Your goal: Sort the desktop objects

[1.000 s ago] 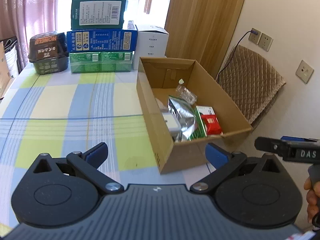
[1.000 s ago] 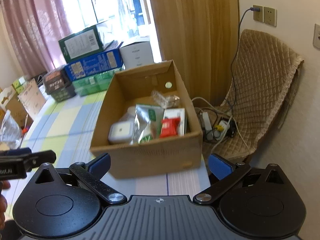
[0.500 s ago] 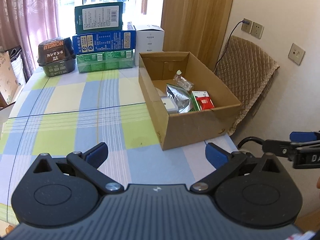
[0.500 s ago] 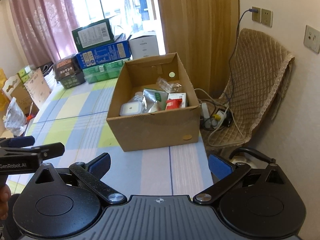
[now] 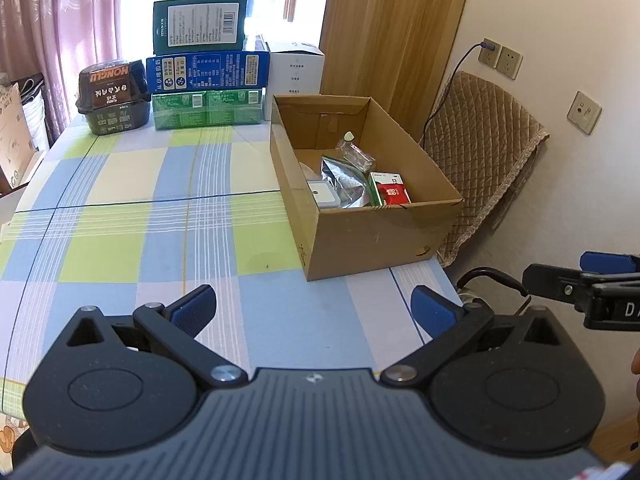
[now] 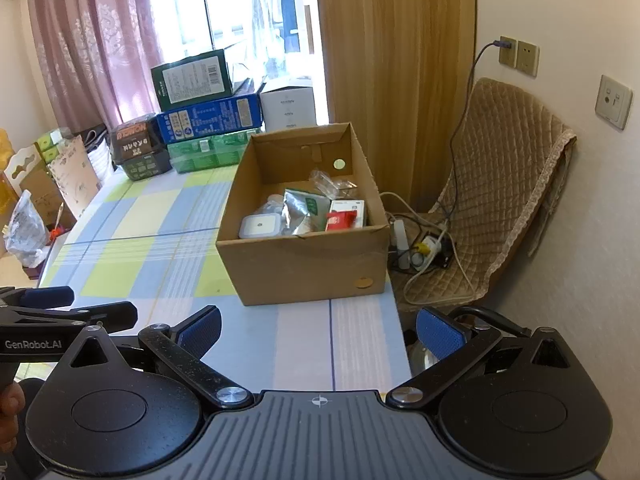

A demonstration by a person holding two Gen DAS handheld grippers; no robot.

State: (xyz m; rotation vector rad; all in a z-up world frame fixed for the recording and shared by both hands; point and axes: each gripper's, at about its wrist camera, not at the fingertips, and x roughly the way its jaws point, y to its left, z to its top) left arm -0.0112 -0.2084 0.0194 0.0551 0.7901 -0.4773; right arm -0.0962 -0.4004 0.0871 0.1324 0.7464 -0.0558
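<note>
An open cardboard box [image 5: 384, 236] [image 6: 308, 268] stands at the table's right edge. Inside lie a silver foil pouch [image 5: 346, 184] [image 6: 306, 210], a red packet [image 5: 394, 193] [image 6: 340, 220], a white square container [image 5: 323, 194] [image 6: 258, 226] and a clear plastic bag [image 5: 354, 152] [image 6: 332, 182]. My left gripper [image 5: 314, 314] is open and empty, above the near table edge, well short of the box. My right gripper [image 6: 318, 330] is open and empty, over the table's near right corner. Each gripper shows at the edge of the other's view.
Stacked green and blue cartons [image 5: 206, 76] [image 6: 208, 120], a white box [image 5: 295, 70] and a dark food tub [image 5: 112, 96] stand at the table's far end. A quilted chair [image 5: 484, 152] [image 6: 508, 200] and a power strip with cables [image 6: 424, 246] are right of the table.
Both grippers have pulled back and risen from the box, which now looks smaller and farther. Both stay open and empty.
</note>
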